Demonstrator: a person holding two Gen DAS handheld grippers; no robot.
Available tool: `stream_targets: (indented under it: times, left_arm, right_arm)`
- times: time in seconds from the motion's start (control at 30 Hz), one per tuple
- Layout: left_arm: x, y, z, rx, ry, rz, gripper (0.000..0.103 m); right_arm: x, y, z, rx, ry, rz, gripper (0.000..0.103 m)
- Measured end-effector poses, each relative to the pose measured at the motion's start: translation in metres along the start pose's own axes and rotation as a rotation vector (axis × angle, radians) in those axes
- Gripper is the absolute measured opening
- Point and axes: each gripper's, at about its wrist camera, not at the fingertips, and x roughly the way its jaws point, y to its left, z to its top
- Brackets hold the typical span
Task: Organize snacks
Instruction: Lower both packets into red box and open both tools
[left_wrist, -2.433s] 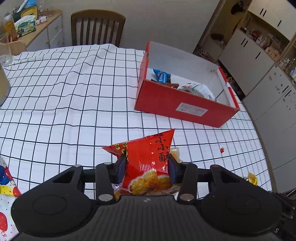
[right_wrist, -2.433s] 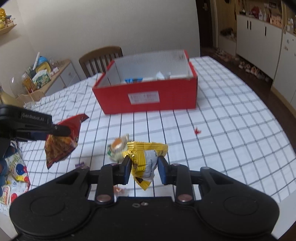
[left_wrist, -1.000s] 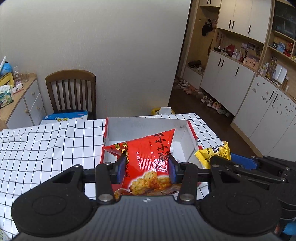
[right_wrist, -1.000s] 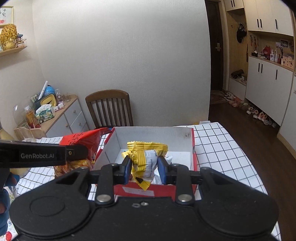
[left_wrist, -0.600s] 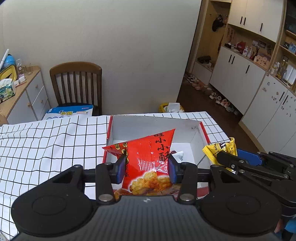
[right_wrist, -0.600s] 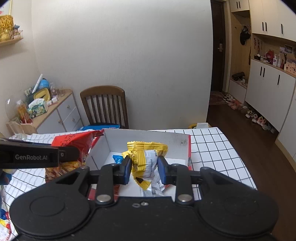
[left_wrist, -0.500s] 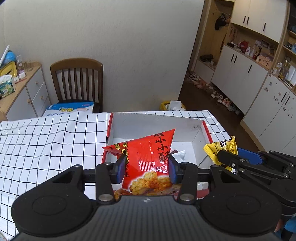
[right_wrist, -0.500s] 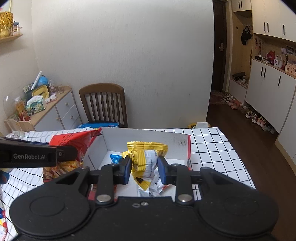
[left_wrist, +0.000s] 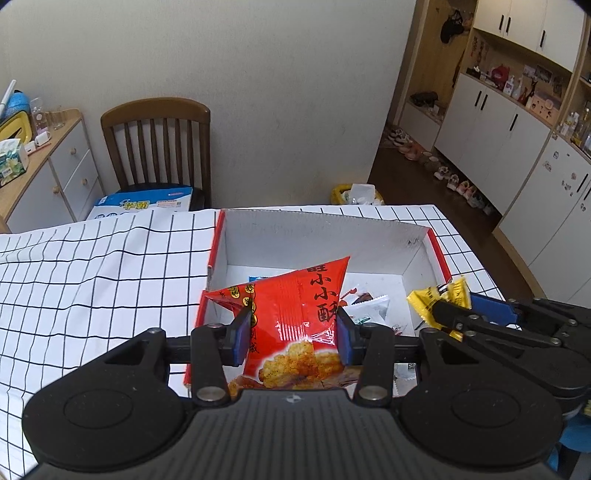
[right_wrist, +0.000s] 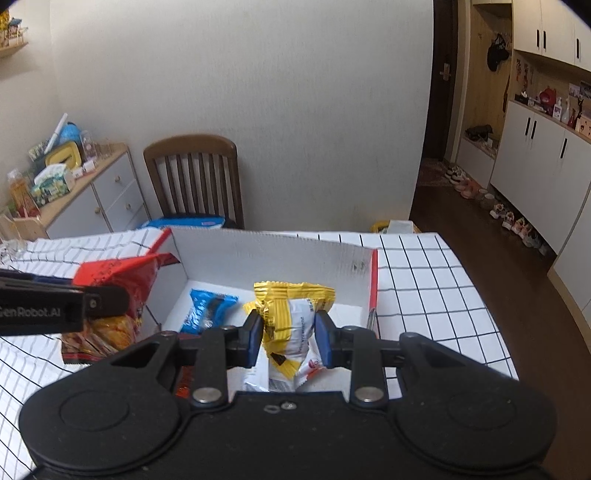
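Carrying both packets, the two grippers had come off the checked tablecloth (left_wrist: 110, 280) to a position above the red cardboard box (left_wrist: 406, 236) — a couple of seconds earlier each snack was only just lifted from the table, with the box well ahead. Over the last second both views tipped down toward the box interior. Judgement: transport is nearly done; release into the box is the step that remains.

Left gripper (left_wrist: 290, 334): jaws clamped on the red chip bag (left_wrist: 295, 306), which stood over the box's near-left corner. Right gripper (right_wrist: 288, 338): jaws clamped on the yellow-and-white snack packet (right_wrist: 291, 317), hanging above the box floor.

Left wrist view showed the right gripper from the side, its yellow packet over the box's right wall, plus a white sachet (left_wrist: 369, 308) already inside. Right wrist view gave what the red bag hid — a blue wrapped biscuit (right_wrist: 207, 310) on the box floor — and the left gripper's branded finger with the red bag at the left wall.
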Motion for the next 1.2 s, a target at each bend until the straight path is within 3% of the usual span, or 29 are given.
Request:
stream_targets:
  times: [0.5, 0.67, 0.73, 0.93, 1.0, 1.13, 1.2]
  left_arm:
    - [0.029, -0.014, -0.003, 0.046, 0.051, 0.000, 0.044]
    - [0.035, -0.019, -0.002, 0.068, 0.058, 0.005, 0.044]
    - [0.037, -0.020, -0.002, 0.073, 0.064, 0.008, 0.044]
    - [0.048, -0.023, -0.001, 0.081, 0.097, 0.023, 0.045]
    - [0.049, -0.024, -0.002, 0.084, 0.098, 0.024, 0.047]
    - [0.047, -0.022, -0.001, 0.075, 0.088, 0.022, 0.061]
    - [0.047, -0.022, -0.001, 0.072, 0.088, 0.020, 0.061]
  right_arm:
    - [0.026, -0.011, -0.011, 0.008, 0.102, -0.024, 0.031]
    - [0.025, -0.012, -0.013, 0.001, 0.104, -0.017, 0.037]
    - [0.023, -0.013, -0.012, -0.001, 0.097, -0.019, 0.045]
    - [0.019, -0.012, -0.012, -0.004, 0.091, -0.009, 0.047]
    - [0.017, -0.012, -0.011, -0.003, 0.087, -0.005, 0.048]
    - [0.014, -0.011, -0.012, -0.008, 0.084, 0.001, 0.049]
    - [0.014, -0.011, -0.012, -0.007, 0.084, 0.002, 0.049]
